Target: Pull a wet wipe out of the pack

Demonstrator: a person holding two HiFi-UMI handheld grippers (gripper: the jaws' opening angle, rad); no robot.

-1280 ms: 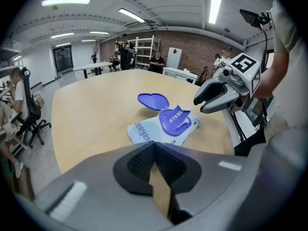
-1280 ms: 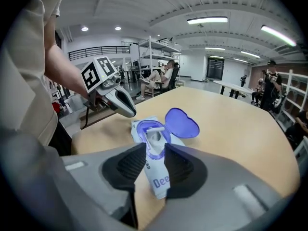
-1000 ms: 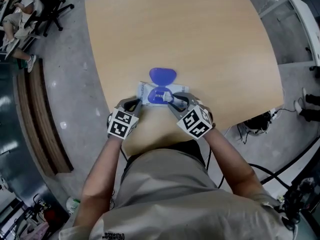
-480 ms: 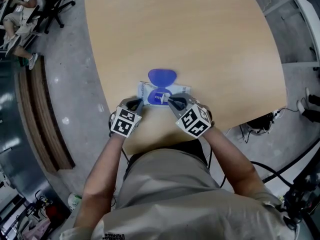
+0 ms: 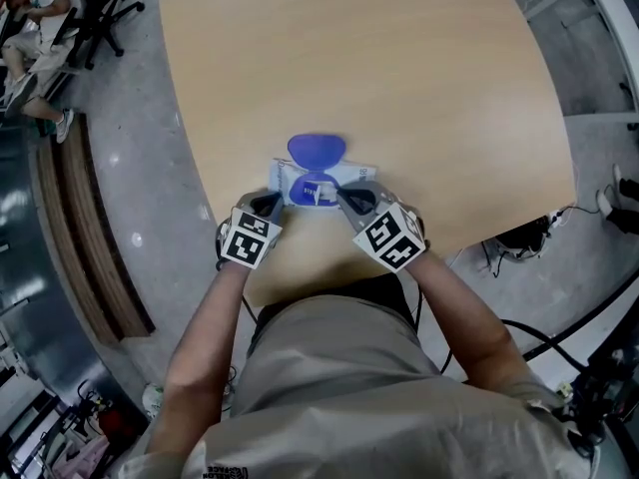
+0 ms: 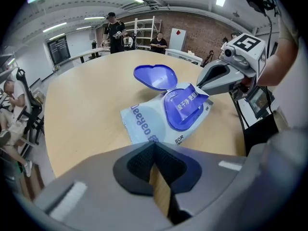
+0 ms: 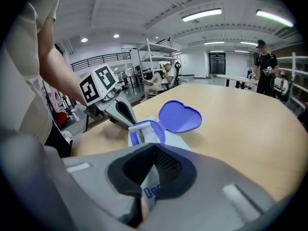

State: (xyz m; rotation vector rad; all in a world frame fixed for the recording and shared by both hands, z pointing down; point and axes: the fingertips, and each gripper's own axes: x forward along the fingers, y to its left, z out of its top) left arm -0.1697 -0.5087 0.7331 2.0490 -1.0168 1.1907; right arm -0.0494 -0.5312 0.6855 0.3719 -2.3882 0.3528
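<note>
The right gripper [image 5: 341, 196], spread a second ago, has just closed its jaws on the blue printed flap [image 6: 188, 101] standing from the pale soft wet-wipe pack [image 5: 357, 176]. Grey concrete floor [image 5: 120, 198] surrounds the light wooden table [image 5: 399, 68]. Near its front edge, the left gripper [image 5: 274, 204], jaws pressed together empty, angles steeply down at the pack's left end; the blue heart-shaped lid [image 5: 317, 149] lies open.

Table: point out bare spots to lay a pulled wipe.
Bare: the far half of the table beyond the open lid, the wide stretch right of the wipe pack, and a narrower strip to its left. Crowded: the near edge, where the left gripper and the right gripper, jaws just closed, nothing visibly caught, flank the pack.
</note>
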